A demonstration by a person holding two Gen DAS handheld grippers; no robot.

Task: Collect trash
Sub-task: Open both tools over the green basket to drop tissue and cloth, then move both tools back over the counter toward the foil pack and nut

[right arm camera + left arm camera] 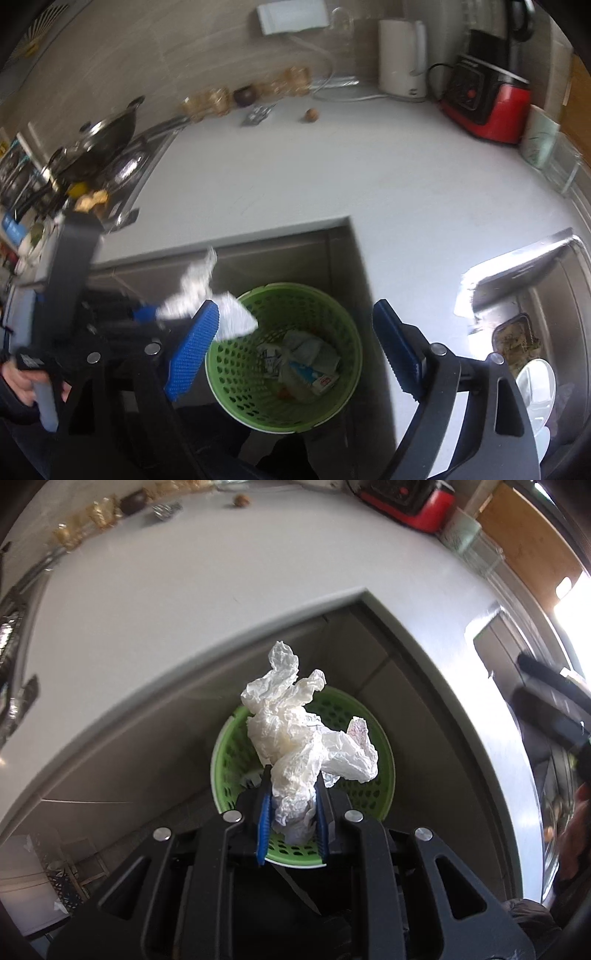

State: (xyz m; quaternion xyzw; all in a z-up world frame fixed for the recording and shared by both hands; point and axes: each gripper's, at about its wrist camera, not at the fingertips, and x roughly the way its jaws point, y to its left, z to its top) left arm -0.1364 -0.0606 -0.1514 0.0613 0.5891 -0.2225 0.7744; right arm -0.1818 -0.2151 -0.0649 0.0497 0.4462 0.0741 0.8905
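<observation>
Left tool (291, 812): jaws narrow, blue pads clamped on a crumpled white paper wad (306, 734). The pads press the wad's lower stem from both sides; the bulk of it billows out beyond the fingertips.

Wad appearance: thin, heavily creased sheet, white to faintly cream in the folds, translucent at the edges. Several irregular lobes; one tall flap stands at the far end, another spreads to the right with faint pinkish print on its tip.

Position: the wad hangs directly over the green perforated basket (373, 797), which lies straight ahead of and below the left tool's fingertips. In the right wrist view the same wad (207, 299) is blurred and sits at the basket's left rim, just beyond the left finger of the right tool.

Right tool (295, 339): jaws wide, nothing between the pads. The basket (229, 373) lies between and below its two blue fingers. Inside: crumpled greyish paper and a small printed carton (314, 376) with blue and red marks, resting on the bottom.

The basket stands on the floor in a recess of the white tabletop (295, 177). Far across the tabletop, ahead of both tools: a small brown round item (311, 115) and a crumpled foil piece (256, 114), well apart from the basket.
</observation>
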